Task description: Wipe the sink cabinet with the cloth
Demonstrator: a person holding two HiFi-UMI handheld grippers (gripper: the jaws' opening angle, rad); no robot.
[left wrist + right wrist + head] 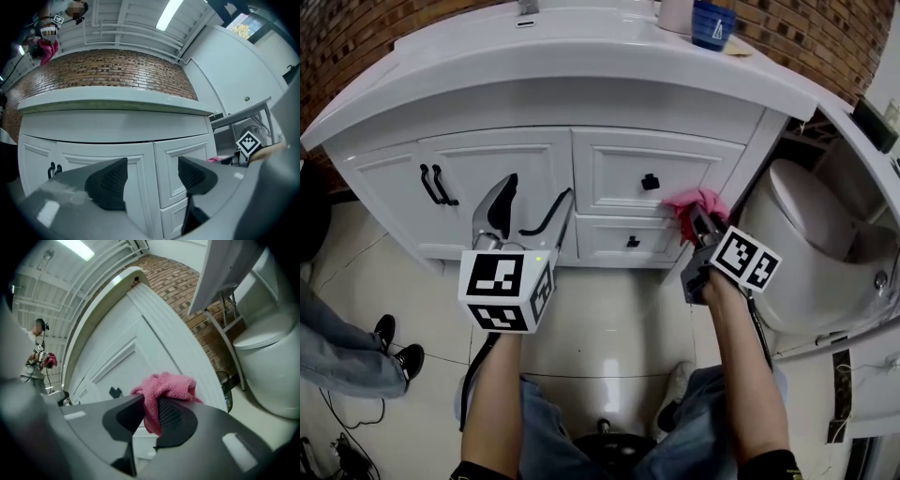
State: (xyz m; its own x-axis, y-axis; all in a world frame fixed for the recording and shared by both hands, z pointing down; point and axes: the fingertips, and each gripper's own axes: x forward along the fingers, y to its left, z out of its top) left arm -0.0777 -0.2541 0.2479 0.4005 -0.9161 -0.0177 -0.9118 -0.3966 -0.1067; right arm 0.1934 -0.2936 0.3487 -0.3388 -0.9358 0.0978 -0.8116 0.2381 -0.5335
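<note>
The white sink cabinet [534,169] fills the top of the head view, with two doors at left and two drawers at right. My right gripper [697,223] is shut on a pink cloth [695,202], which presses against the right end of the upper drawer [661,169]. In the right gripper view the pink cloth [161,392] bunches out between the jaws against the cabinet front [140,352]. My left gripper [530,206] hangs open in front of the cabinet doors, holding nothing; the left gripper view shows the door panels [93,154] between its fingers.
A white toilet [811,239] stands close to the cabinet's right side. A blue cup [712,23] and a white container [677,13] sit on the countertop. Black handles [437,185] mark the left doors. Another person's legs and shoes [394,347] are at left on the tiled floor.
</note>
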